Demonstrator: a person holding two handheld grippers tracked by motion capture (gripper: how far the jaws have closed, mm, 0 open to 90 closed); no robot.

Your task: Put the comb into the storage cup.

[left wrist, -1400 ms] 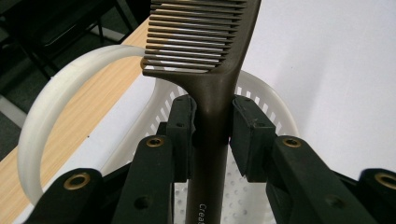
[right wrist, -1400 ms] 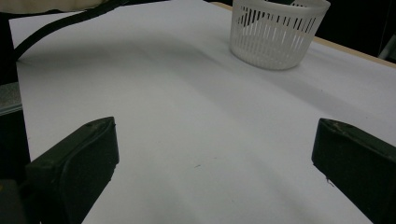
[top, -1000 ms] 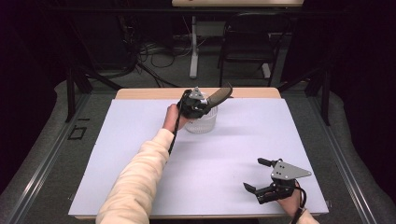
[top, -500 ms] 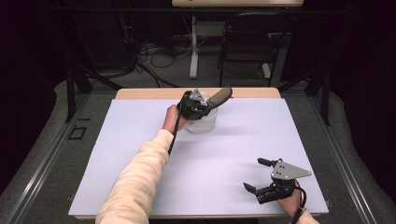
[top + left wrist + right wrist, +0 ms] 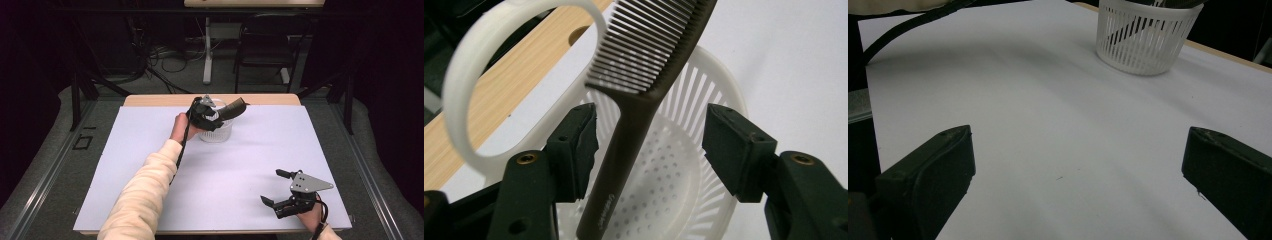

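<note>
A dark comb [image 5: 644,75] stands tilted in the white slatted basket [image 5: 704,75], handle down and teeth up. My left gripper [image 5: 651,137] hangs over the basket, and its jaws have just been opening. The comb's handle is between them, close to the left pad [image 5: 579,140] and well apart from the right one. In the high view the left gripper [image 5: 205,114] is at the basket [image 5: 216,132] near the table's far edge, and the comb [image 5: 234,108] sticks out to the right. My right gripper [image 5: 271,186] rests open at the front right, with nothing between its jaws [image 5: 1078,170].
A white sheet [image 5: 250,160] covers the table, and a wooden strip [image 5: 260,99] shows at its far edge. The basket [image 5: 1143,45] has a white ring handle [image 5: 469,75]. A cable [image 5: 180,150] trails along the left forearm.
The comb's free end sits slightly lower over the basket than before. Both hands have kept their places.
</note>
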